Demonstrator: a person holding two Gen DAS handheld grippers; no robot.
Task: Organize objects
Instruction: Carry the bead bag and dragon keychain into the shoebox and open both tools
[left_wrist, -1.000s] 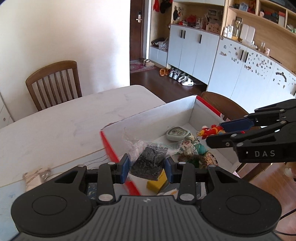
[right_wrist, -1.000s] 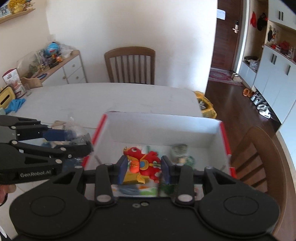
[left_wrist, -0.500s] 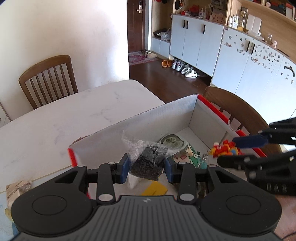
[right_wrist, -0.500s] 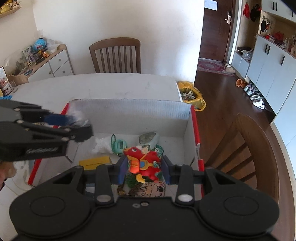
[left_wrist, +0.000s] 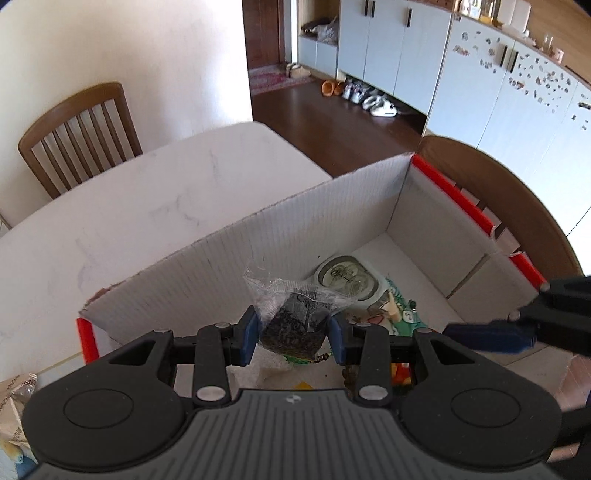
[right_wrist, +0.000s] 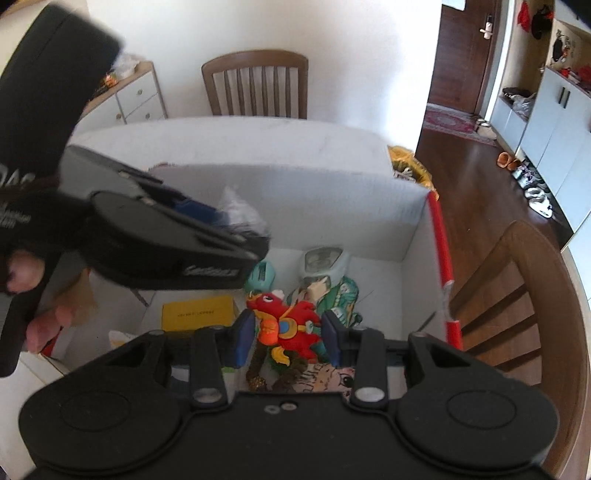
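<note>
A white cardboard box (left_wrist: 325, 210) with red edges stands on the white table; it also shows in the right wrist view (right_wrist: 332, 188). My left gripper (left_wrist: 291, 336) is shut on a clear bag of dark bits (left_wrist: 293, 321) and holds it over the box's inside. My right gripper (right_wrist: 288, 338) is shut on a red plush toy (right_wrist: 286, 325) and holds it over the box's contents. In the right wrist view the left gripper (right_wrist: 255, 236) reaches in from the left above the box.
Inside the box lie a yellow card box (right_wrist: 199, 314), a pale round tin (right_wrist: 323, 260), a teal item (right_wrist: 262, 275) and printed packets (left_wrist: 391, 314). Wooden chairs stand beyond the table (left_wrist: 77, 133) and right of the box (right_wrist: 517, 295). A snack bag (left_wrist: 14, 406) lies left of the box.
Both grippers have moved forward and lower over the box, each keeping its object. The left gripper now crosses close in front of the right wrist camera.
</note>
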